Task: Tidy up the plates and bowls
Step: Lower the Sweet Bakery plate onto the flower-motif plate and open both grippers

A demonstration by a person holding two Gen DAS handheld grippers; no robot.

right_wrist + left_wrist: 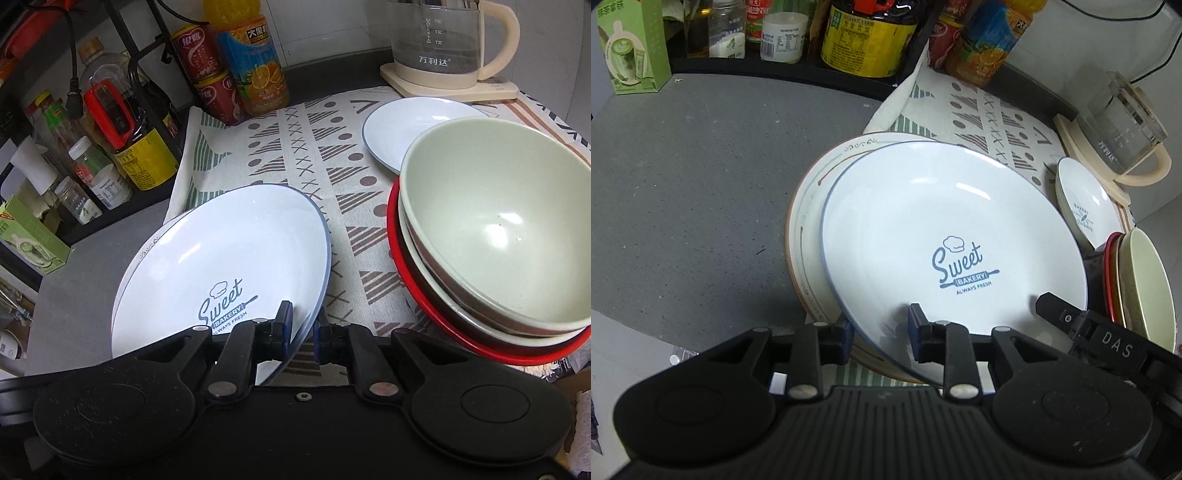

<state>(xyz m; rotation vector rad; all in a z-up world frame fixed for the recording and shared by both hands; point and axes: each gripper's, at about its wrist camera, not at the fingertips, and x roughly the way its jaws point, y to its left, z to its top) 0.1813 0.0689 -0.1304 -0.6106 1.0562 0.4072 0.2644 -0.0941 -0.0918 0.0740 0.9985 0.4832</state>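
White plate (945,229), blue rim, bakery logo

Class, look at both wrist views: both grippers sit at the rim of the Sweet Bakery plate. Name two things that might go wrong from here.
1. The plate is tilted, with each gripper, left and right, straddling only its near rim; it might slip and strike the patterned plate beneath.
2. The bowl stack sits close on the right; swinging the plate that way could knock it.
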